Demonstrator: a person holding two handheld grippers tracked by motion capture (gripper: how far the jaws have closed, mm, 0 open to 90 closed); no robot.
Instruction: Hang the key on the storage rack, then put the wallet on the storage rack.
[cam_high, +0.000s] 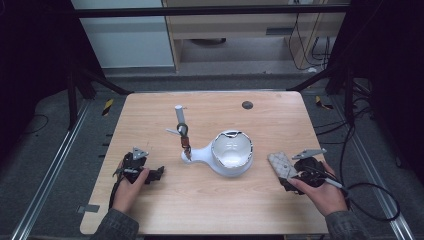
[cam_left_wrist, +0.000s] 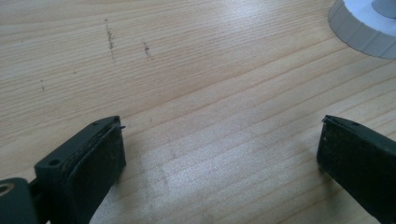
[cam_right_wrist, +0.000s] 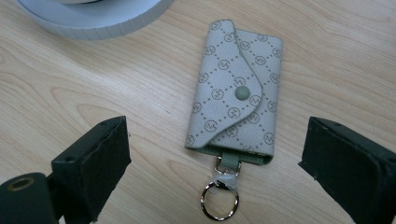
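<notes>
A pale patterned key pouch (cam_right_wrist: 236, 91) with a snap button and a metal ring (cam_right_wrist: 219, 200) lies flat on the wooden table (cam_high: 200, 200). In the high view the key pouch (cam_high: 281, 166) sits just left of my right gripper (cam_high: 295, 177). My right gripper (cam_right_wrist: 212, 154) is open, its jaws standing either side of the pouch's ring end without touching it. A white stand (cam_high: 227, 152) with a bowl and an upright post (cam_high: 181, 125) holding a hanging strap occupies the table's middle. My left gripper (cam_high: 155, 173) rests at the left, and in its own view the left gripper (cam_left_wrist: 222, 149) is open over bare wood.
A small dark disc (cam_high: 247, 105) lies near the table's far edge. The white stand's ribbed base edge (cam_left_wrist: 362, 30) appears at the upper right of the left gripper view, and another ribbed rim (cam_right_wrist: 93, 18) at the top of the right gripper view. Cables trail off the table's right side.
</notes>
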